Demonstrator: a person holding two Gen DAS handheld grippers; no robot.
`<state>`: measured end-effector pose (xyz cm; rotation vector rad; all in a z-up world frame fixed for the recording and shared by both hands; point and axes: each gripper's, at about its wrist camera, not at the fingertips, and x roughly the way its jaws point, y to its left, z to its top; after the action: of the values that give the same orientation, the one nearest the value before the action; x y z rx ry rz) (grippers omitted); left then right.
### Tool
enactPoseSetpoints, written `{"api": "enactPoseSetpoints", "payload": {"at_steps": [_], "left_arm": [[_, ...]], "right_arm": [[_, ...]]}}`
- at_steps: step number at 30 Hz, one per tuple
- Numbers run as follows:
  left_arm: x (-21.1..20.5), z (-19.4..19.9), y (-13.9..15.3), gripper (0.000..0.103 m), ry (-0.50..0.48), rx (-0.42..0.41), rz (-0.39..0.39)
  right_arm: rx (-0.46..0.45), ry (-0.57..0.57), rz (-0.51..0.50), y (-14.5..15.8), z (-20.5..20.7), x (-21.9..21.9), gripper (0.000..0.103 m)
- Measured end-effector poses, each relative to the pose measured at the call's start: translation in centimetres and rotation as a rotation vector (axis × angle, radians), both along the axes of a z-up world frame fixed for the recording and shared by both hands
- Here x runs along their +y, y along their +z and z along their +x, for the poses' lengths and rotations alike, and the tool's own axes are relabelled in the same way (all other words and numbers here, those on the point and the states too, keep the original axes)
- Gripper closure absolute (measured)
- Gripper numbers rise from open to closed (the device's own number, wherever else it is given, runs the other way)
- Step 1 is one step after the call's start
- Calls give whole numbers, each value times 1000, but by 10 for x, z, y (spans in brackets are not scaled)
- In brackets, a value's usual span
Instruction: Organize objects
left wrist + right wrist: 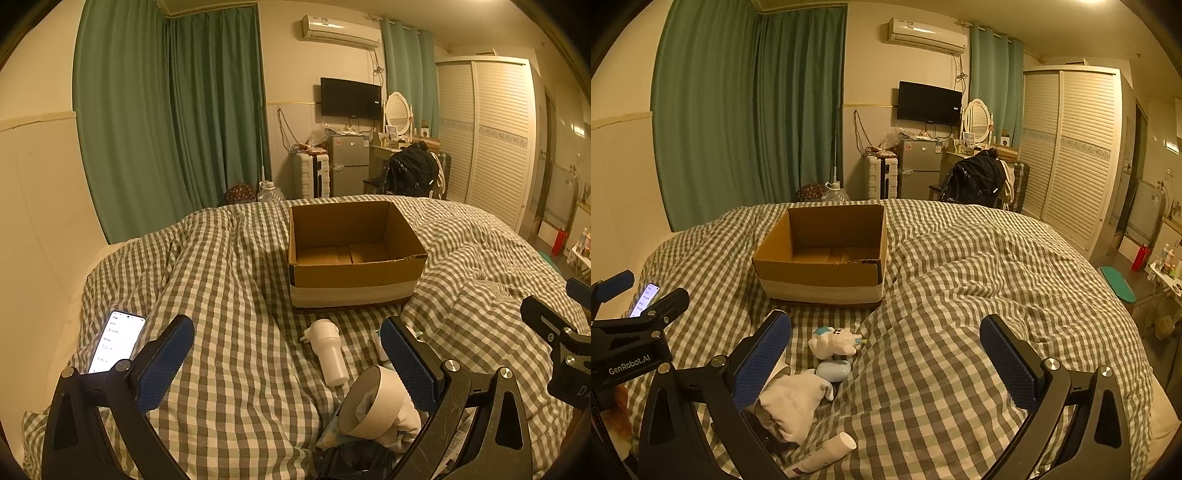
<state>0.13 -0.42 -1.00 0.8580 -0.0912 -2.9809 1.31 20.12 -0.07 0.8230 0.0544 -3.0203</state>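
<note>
Left wrist view: left gripper (286, 363) hanging open, white bottle (328, 350) lying just ahead between fingers, long axis pointing toward cardboard box (354, 273).

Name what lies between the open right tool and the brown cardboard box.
In the right wrist view, a small white toy figure and checked bedcover lie between the right tool and the brown cardboard box.

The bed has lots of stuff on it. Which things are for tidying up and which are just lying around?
For tidying:
cardboard box, nothing visible inside
white cup
toy figure
white sock
tube
both claws, left and right, open

Just lying around:
phone
checked blanket
television
curtains
</note>
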Motion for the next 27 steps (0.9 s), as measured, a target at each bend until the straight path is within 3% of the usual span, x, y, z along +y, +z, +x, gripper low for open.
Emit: {"api": "enactPoseSetpoints", "payload": {"at_steps": [16, 27], "left_arm": [[-10, 11, 11, 0, -12, 20, 18], [-19, 26, 30, 0, -39, 53, 53]], "right_arm": [[-13, 40, -4, 11, 5, -9, 0], [27, 39, 36, 33, 21, -20, 0]]}}
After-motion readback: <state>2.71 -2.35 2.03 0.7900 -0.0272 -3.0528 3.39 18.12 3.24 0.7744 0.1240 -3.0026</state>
